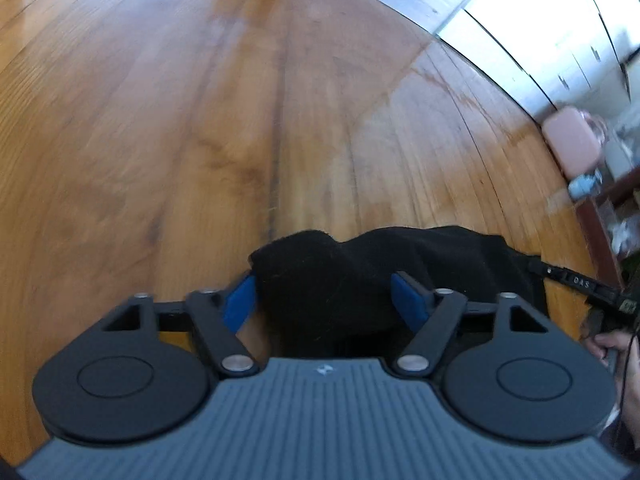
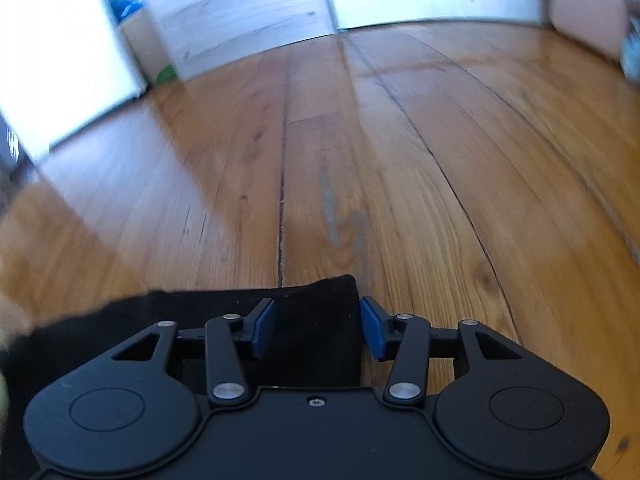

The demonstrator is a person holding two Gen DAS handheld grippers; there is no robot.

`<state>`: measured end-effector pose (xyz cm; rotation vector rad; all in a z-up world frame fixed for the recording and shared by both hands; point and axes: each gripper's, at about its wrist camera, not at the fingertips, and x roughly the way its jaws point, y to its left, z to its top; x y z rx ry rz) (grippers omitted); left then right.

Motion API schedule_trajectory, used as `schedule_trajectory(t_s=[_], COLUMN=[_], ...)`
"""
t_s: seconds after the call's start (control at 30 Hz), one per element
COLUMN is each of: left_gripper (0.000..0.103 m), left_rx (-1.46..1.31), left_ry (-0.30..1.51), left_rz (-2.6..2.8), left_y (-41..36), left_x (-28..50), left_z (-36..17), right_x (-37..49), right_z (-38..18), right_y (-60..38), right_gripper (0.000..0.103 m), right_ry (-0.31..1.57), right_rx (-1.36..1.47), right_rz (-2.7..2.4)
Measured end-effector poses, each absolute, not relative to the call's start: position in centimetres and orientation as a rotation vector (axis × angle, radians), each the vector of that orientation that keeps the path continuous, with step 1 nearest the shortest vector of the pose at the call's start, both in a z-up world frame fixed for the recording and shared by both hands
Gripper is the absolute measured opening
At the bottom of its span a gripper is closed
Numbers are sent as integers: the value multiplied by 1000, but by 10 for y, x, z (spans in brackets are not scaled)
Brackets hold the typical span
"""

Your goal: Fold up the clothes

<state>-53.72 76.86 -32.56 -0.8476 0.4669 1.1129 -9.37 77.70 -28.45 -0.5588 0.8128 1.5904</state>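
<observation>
A black garment (image 1: 360,272) lies on the wooden floor. In the left wrist view a bunched fold of it sits between the blue pads of my left gripper (image 1: 326,298), whose jaws stand wide apart. In the right wrist view a flat corner of the black garment (image 2: 316,320) lies between the blue pads of my right gripper (image 2: 318,330), also held apart, with the cloth edge close to the right pad. The right gripper's black body (image 1: 576,282) shows at the far right of the left wrist view, past the cloth.
Wooden plank floor (image 2: 360,140) stretches ahead in both views. White cabinets (image 1: 540,40) and a white wall panel (image 2: 60,60) stand at the far edge. A pink object (image 1: 572,144) and dark wooden furniture (image 1: 600,220) stand at the right. A hand (image 1: 612,346) shows low right.
</observation>
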Motion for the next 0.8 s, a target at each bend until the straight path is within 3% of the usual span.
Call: schedule_trajectory(t_s=[0.03,0.17,0.27,0.43,0.5,0.53,0.6,0.67,0.8], left_gripper=[9,5,5,6,13,23,32,33,33], left_rx=[-794,-572,-375,-366,-368,-347,-342,-395,-564], left_ry=[478,512,403,351,423,497,629,701,663], left_rz=[1132,1206,1279,1291,1300,1316,1383,1391,1241], left_y=[765,751,727,736,752,764,781,787,770], left_x=[-531,-507,-508,-519,-523,-523,-532,-549,-569], left_z=[-320,-298,-268,-263,-273,-279,-291,-295,-306], right_x=[-100,-112,-113,-114,-115,-115,-116,-116,-118], right_z=[-281,-260,-241,-209,-211,-216,-227,-237,-258], right_y=[773,745,736,721,723,727,735,743,759], right_gripper=[7,7,7,7,7,7,6,6,6], right_ry=[746,553,504,423,417,423,435,446,468], right_rx=[-595,-545,-487,-390,-412,-442,-501,-560,-678], right_rz=[1611,1667,1683,1706,1697,1687,1666,1644,1597])
